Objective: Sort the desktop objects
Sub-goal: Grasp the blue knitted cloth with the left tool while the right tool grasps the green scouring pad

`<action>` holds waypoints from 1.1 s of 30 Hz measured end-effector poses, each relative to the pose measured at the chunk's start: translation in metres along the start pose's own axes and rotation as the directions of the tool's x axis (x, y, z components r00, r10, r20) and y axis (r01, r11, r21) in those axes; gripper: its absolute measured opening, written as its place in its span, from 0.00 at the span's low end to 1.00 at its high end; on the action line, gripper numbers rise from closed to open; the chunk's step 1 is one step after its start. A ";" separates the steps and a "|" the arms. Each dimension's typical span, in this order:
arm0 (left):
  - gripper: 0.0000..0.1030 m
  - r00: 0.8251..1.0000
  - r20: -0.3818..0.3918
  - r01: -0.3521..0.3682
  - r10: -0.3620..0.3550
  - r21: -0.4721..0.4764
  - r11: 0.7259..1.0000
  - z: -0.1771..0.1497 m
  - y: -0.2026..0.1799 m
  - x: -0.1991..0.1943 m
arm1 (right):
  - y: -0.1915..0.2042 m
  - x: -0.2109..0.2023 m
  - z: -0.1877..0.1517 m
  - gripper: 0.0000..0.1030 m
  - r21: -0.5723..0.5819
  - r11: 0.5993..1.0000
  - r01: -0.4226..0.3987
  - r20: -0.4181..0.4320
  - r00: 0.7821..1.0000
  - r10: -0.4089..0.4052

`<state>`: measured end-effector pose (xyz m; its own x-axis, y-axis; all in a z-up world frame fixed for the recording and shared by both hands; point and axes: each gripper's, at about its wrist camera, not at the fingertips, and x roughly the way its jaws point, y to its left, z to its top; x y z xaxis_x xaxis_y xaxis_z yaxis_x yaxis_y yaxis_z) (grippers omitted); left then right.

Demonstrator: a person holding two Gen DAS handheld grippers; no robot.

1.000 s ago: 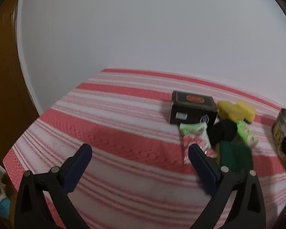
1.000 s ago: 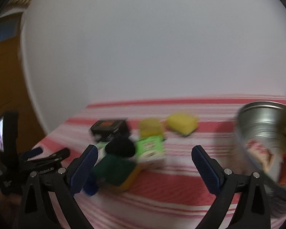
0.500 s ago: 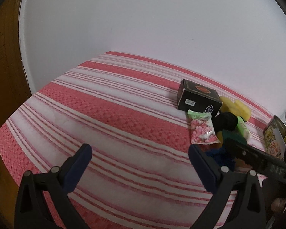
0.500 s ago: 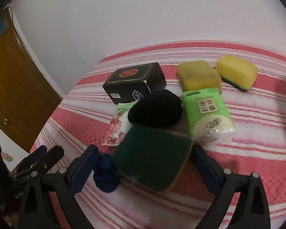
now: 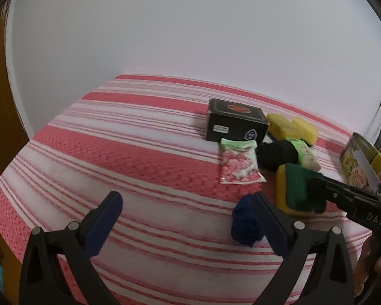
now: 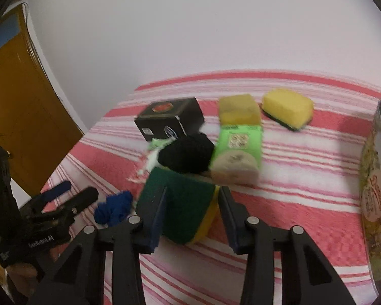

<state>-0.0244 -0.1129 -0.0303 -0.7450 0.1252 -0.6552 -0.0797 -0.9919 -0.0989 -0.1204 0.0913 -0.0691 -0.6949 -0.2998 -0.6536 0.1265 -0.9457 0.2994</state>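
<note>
A green-topped yellow sponge [image 6: 183, 203] lies at the near end of a cluster on the red-striped cloth. My right gripper [image 6: 193, 190] straddles it with its jaws closing and the pads against both sides. In the left wrist view one right fingertip [image 5: 317, 193] rests over that sponge [image 5: 296, 190]. My left gripper [image 5: 186, 199] hangs open over bare cloth. A blue yarn ball [image 5: 243, 223] sits just beside its right finger.
Behind the sponge lie a black yarn ball [image 6: 186, 155], a green tissue pack [image 6: 238, 152], a pink candy packet [image 5: 238, 165], a black box [image 5: 235, 123] and two yellow sponges [image 6: 288, 106]. A printed metal tin [image 6: 378, 178] stands at the right. Striped cloth [image 5: 114, 152] stretches left.
My right gripper dropped toward the cluster and its wide jaws narrowed onto the green sponge. The left gripper stayed open while the right one came into its view.
</note>
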 end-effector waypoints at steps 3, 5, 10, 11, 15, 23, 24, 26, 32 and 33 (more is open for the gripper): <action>0.99 1.000 -0.008 0.021 -0.021 0.027 0.999 0.001 -0.010 0.000 | -0.009 0.000 0.000 0.43 0.041 0.998 -0.043 -0.016 0.999 0.043; 0.99 1.000 -0.009 0.029 -0.029 0.062 0.998 0.001 -0.017 -0.001 | -0.010 0.002 0.001 0.43 0.061 0.997 -0.057 -0.021 0.998 0.058; 0.99 0.999 -0.036 0.021 -0.016 0.149 0.989 0.001 -0.034 0.009 | -0.014 -0.001 -0.003 0.43 0.089 0.994 -0.061 -0.002 0.998 0.062; 0.97 0.998 -0.051 0.030 -0.023 0.140 0.990 0.001 -0.033 0.013 | -0.016 -0.003 -0.003 0.43 0.097 0.994 -0.058 0.004 0.998 0.058; 0.68 0.985 -0.159 0.083 -0.067 0.096 0.992 -0.002 -0.033 0.035 | -0.020 -0.006 -0.006 0.43 0.106 0.993 -0.051 0.005 0.999 0.051; 0.38 0.994 -0.106 0.051 -0.039 0.117 0.992 -0.008 -0.027 0.030 | -0.015 -0.006 -0.004 0.63 0.083 0.994 -0.066 -0.001 0.998 0.067; 0.38 0.993 -0.104 0.058 -0.048 0.098 0.993 -0.008 -0.023 0.029 | -0.013 -0.006 -0.004 0.68 0.073 0.995 -0.067 0.003 0.998 0.067; 0.38 0.995 -0.095 0.043 -0.037 0.065 0.997 -0.008 -0.013 0.027 | -0.007 -0.004 -0.001 0.74 0.056 0.996 -0.074 0.000 0.997 0.074; 0.38 0.998 -0.058 0.002 -0.002 -0.008 1.000 -0.007 0.011 0.023 | 0.017 0.016 0.002 0.78 -0.004 1.000 -0.031 -0.040 0.999 0.031; 0.38 0.998 -0.057 -0.003 0.003 -0.009 1.000 -0.006 0.011 0.023 | 0.023 0.019 0.003 0.78 -0.031 1.000 -0.005 -0.035 0.999 0.004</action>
<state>-0.0381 -0.1212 -0.0513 -0.7061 0.1235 -0.6973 -0.0716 -0.9921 -0.1033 -0.1323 0.0639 -0.0727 -0.6689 -0.3081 -0.6766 0.1521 -0.9476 0.2811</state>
